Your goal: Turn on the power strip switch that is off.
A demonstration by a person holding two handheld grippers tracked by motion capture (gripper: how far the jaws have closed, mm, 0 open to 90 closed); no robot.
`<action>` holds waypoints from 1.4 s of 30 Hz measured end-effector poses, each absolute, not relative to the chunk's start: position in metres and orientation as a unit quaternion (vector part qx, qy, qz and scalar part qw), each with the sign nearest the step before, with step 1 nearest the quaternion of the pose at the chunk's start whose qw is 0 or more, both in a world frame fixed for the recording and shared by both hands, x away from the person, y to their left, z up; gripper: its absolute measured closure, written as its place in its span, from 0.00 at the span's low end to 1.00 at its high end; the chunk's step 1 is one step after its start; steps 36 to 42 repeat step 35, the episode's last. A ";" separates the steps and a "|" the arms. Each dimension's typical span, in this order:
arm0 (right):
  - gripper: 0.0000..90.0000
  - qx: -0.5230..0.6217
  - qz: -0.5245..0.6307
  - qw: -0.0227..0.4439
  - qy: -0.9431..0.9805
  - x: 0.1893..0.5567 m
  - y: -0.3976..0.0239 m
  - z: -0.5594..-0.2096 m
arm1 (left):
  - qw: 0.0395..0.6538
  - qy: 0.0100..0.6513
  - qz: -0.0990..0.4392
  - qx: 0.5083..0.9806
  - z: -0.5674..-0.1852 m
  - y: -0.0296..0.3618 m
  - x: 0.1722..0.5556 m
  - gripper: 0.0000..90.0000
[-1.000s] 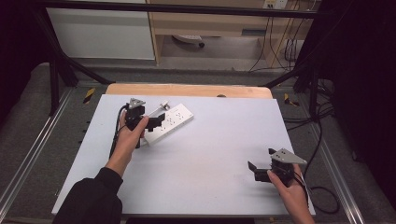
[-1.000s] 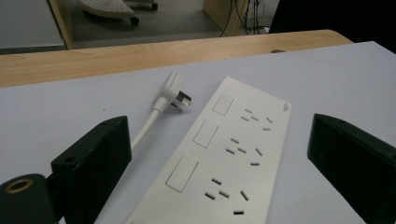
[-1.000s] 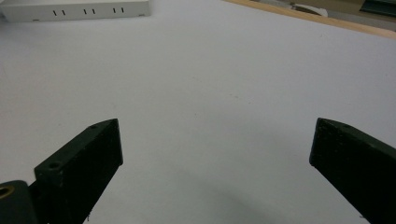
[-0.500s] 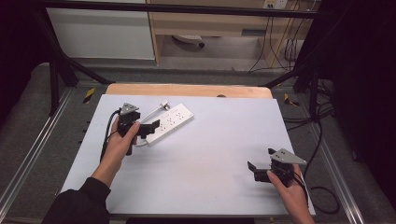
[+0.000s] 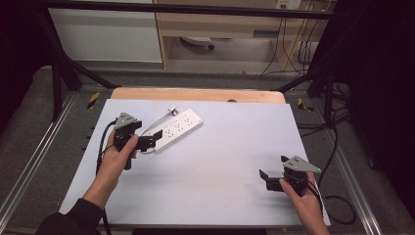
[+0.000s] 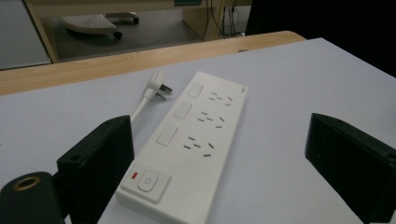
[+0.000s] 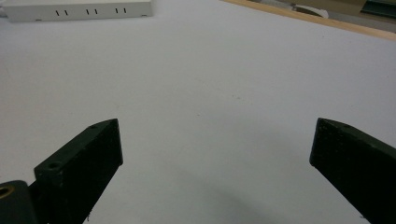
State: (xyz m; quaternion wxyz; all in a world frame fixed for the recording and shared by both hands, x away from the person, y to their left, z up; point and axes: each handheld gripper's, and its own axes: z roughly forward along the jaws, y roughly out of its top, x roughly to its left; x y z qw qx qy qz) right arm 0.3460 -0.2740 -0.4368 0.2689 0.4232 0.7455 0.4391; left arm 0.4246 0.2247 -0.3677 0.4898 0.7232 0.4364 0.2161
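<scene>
The white power strip (image 5: 177, 129) lies flat on the bench (image 5: 230, 147) in the upper left of the high view, slanted, its plug (image 5: 172, 111) resting just above it. The left claw (image 5: 152, 137) sits at the strip's lower left end, jaws spread wide and holding nothing; in the left gripper view the strip's switch end lies between them. The right claw (image 5: 265, 179) rests at the lower right, well apart, wide open and empty
</scene>
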 end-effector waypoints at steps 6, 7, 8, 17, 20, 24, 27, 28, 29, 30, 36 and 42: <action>0.03 0.423 0.438 0.269 0.746 0.346 -0.273 -0.437 | 0.504 0.429 0.218 0.717 -0.365 0.231 0.404 0.09; 0.03 0.423 0.438 0.270 0.746 0.346 -0.273 -0.437 | 0.506 0.428 0.219 0.716 -0.365 0.232 0.401 0.09; 0.03 0.423 0.438 0.269 0.746 0.346 -0.273 -0.437 | 0.506 0.428 0.219 0.716 -0.365 0.234 0.397 0.09; 0.03 0.424 0.439 0.269 0.745 0.346 -0.274 -0.437 | 0.502 0.434 0.216 0.716 -0.384 0.257 0.367 0.09; 0.03 0.424 0.439 0.268 0.745 0.346 -0.273 -0.437 | 0.500 0.435 0.214 0.718 -0.393 0.264 0.358 0.09; 0.03 0.428 0.441 0.267 0.743 0.346 -0.275 -0.437 | 0.500 0.435 0.214 0.718 -0.408 0.272 0.344 0.09; 0.03 0.429 0.441 0.267 0.741 0.347 -0.277 -0.437 | 0.504 0.438 0.207 0.715 -0.420 0.278 0.336 0.09; 0.03 0.431 0.441 0.266 0.741 0.347 -0.277 -0.438 | 0.503 0.438 0.203 0.717 -0.424 0.279 0.333 0.10; 0.03 0.432 0.441 0.265 0.741 0.347 -0.277 -0.438 | 0.501 0.440 0.200 0.718 -0.427 0.279 0.330 0.09; 0.03 0.432 0.440 0.264 0.742 0.347 -0.277 -0.438 | 0.497 0.439 0.197 0.722 -0.430 0.279 0.327 0.10; 0.02 0.439 0.425 0.259 0.748 0.351 -0.276 -0.443 | 0.487 0.444 0.206 0.723 -0.435 0.282 0.319 0.10; 0.02 0.439 0.425 0.259 0.748 0.351 -0.276 -0.443 | 0.487 0.444 0.206 0.723 -0.435 0.282 0.319 0.10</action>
